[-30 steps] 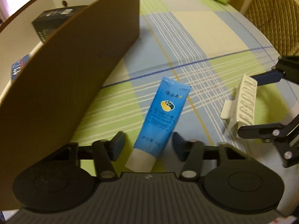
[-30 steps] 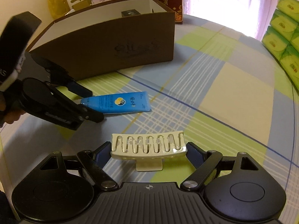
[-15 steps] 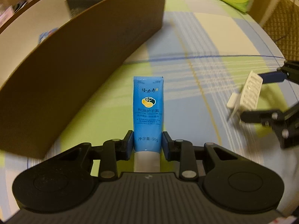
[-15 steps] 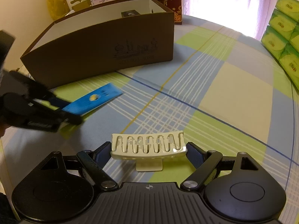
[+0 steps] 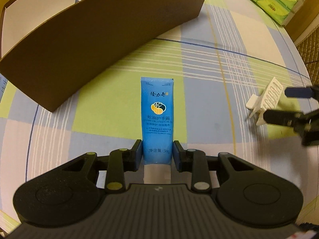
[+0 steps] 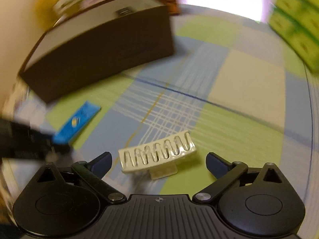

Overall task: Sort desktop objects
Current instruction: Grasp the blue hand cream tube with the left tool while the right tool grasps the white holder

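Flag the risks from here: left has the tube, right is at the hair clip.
1. The left gripper pinches the blue tube only near its cap end; the long free end could sag or catch the brown box wall.
2. The right gripper is open around the hair clip, which sits skewed, so closing may twist it out.

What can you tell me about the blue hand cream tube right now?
The blue plastic hand cream tube is flat-bodied, with a crimped far end, a white cap at the near end, a yellow and dark round logo and white Chinese print. The left gripper is shut on it just above the cap, its blue pads pressing both edges. It points away from the camera toward the brown cardboard box, apart from it, over the checked tablecloth. Whether it touches the cloth is unclear.
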Motion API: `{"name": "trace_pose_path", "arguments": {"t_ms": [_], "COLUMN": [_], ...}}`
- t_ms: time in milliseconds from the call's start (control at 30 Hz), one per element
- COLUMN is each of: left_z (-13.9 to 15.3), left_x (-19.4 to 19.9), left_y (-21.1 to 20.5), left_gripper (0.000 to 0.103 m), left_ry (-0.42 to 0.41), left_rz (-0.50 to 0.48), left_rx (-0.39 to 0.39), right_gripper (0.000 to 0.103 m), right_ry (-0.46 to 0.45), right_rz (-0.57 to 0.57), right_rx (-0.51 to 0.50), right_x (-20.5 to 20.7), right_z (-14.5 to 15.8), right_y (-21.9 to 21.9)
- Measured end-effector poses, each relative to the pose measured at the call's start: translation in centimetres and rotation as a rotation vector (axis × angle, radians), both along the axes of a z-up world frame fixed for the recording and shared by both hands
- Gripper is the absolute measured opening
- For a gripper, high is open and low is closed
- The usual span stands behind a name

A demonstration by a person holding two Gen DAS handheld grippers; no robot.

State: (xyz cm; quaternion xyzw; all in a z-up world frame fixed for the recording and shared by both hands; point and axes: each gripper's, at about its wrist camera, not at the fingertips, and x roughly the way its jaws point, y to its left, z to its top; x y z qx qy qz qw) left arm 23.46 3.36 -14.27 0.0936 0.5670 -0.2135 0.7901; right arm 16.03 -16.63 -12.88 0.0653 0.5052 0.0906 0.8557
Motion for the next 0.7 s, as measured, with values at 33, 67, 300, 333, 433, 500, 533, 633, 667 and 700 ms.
{"name": "trace_pose_path", "arguments": {"t_ms": [33,67,300,333,433,500,533,633,667,700], "left_z": [0.0,0.0,-0.2,-0.2,-0.3,-0.3,-0.3,-0.3,-0.3,-0.3], "left_x": [-0.1,0.0,-0.2,-0.2,-0.3,-0.4,-0.4,-0.3,-0.3,-0.3], "left_y": [0.0,0.0,-0.2,-0.1,0.1,0.2,0.2,0.0,-0.2,-0.4], "left_gripper": [0.027,0.027,0.027,0.027,0.027,0.027,0.027,0.03,0.034,0.036], "left_ry": [0.0,-0.001,-0.003,-0.001,0.006,0.006,0.005,-0.003,-0.002,-0.003], "left_rz": [0.002,0.001,-0.004,-0.004,0.0,0.001,0.0,-0.007,-0.011,-0.015], "left_rx": [-0.003,-0.003,-0.002,-0.005,-0.012,-0.014,-0.013,0.0,0.003,0.008], "right_gripper": [0.098,0.097,0.041,0.033,0.026,0.026,0.026,0.026,0.027,0.027], "right_ry": [0.023,0.038,0.106,0.113,0.125,0.128,0.123,0.094,0.091,0.087], "right_rz": [-0.053,-0.098,-0.185,-0.158,-0.065,-0.032,-0.024,0.004,0.012,0.024], "right_rx": [0.046,0.088,0.104,0.092,0.028,-0.005,-0.018,-0.04,-0.047,-0.062], "right_x": [0.2,0.5,2.4,2.3,2.1,1.8,1.8,1.5,1.4,1.3], "right_z": [0.0,0.0,-1.0,-1.0,-1.1,-1.1,-1.1,-0.9,-0.9,-0.9], "right_y": [-0.3,-0.5,0.1,0.2,0.3,0.1,-0.1,0.2,0.3,0.7]}}
